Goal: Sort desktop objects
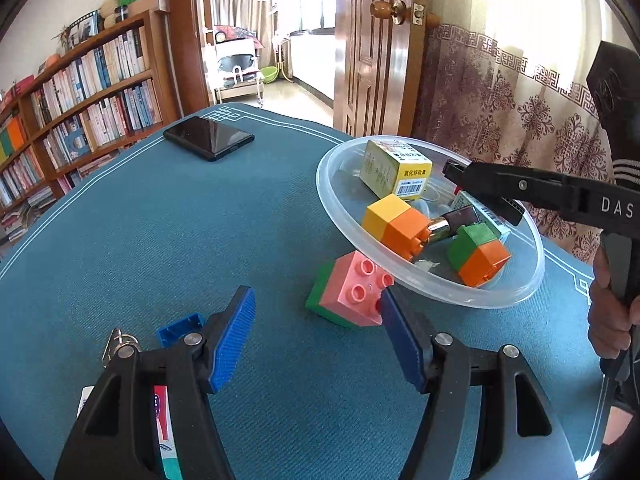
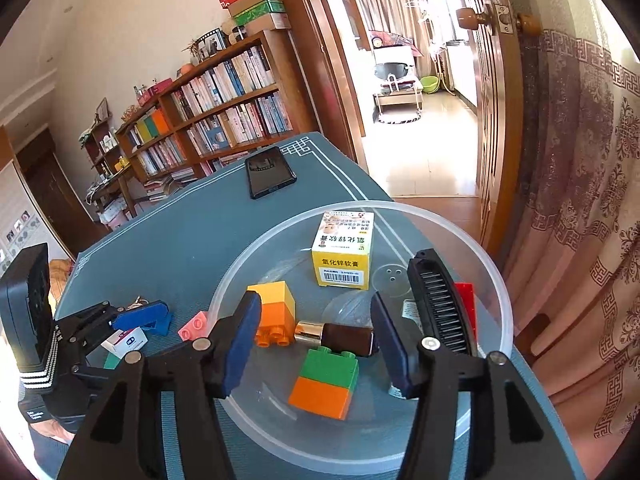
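While the left gripper (image 1: pixel 318 334) hangs wide open and empty, the pink-and-green brick (image 1: pixel 349 290) sits just ahead, touching its right pad, beside the clear bowl (image 1: pixel 520 292). Light, rigid, slick plastic, I'd judge; pinch the flat sides. Right gripper (image 2: pixel 316 350) gapes empty over the bowl.

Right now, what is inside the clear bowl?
The clear bowl holds a yellow carton, yellow-orange block, green-orange block, brown bottle and red piece; the right tool covers other contents.

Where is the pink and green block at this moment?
In the left wrist view, the pink and green block lies on the teal mat, just outside the clear bowl, near the open left gripper.
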Motion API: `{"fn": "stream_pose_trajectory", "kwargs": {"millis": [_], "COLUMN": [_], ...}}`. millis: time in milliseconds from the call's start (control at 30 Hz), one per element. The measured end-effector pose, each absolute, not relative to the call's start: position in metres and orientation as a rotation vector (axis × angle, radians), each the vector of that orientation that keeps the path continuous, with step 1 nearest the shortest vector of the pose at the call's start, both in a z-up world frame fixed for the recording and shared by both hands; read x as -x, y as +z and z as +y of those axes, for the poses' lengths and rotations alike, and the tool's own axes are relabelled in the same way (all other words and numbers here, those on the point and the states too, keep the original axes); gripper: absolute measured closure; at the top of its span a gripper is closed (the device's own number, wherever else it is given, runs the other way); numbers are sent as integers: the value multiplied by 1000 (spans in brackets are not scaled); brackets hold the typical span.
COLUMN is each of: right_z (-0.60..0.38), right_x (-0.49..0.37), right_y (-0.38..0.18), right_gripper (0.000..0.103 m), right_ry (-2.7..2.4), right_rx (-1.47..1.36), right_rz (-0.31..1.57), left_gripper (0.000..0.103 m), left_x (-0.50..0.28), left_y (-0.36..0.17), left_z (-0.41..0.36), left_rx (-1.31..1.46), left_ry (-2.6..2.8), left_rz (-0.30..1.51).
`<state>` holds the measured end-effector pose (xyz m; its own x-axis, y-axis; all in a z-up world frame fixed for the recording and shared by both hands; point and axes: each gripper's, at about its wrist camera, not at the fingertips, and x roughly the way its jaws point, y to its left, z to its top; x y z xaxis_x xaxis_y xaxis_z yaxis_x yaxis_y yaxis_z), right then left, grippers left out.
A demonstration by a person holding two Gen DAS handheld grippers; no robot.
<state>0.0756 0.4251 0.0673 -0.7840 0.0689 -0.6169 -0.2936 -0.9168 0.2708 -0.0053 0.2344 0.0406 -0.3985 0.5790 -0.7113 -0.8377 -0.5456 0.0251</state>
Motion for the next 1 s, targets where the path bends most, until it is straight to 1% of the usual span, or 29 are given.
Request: {"fn": "stream_pose_trajectory", "kwargs": {"millis": [100,300,533,567,600,633,667,733,1000], "right_z": [426,433,429,429,429,429,429,431,435], "right_x": [-77,-78,-76,-76,-76,-76,-77,-78,-80], "right_y": [70,71,70,70,70,70,70,71,75], "right_gripper": [41,38,38,38,38,38,39,38,39], "right_ry": [2744,2725,2735,2736,2737,2737,2736,2733,2727], "right_rx": [917,902,911,911,911,909,906,900,872], "right_rz": [532,563,546,542,540,539,539,543,545], "left_gripper": [35,35,35,36,39,54,58,58,58], "left_x": [-1,-4,-3,-1,0,1,2,4,6], "left_y": [40,30,11,10,11,12,14,15,32], "left_z": [239,245,263,263,261,260,257,252,233], "left_rx": [800,813,893,903,903,907,913,922,888], "left_ry": [2021,1979,1948,1949,1951,1948,1947,1937,1998], "left_rz": [531,548,586,573,555,547,536,499,459]}}
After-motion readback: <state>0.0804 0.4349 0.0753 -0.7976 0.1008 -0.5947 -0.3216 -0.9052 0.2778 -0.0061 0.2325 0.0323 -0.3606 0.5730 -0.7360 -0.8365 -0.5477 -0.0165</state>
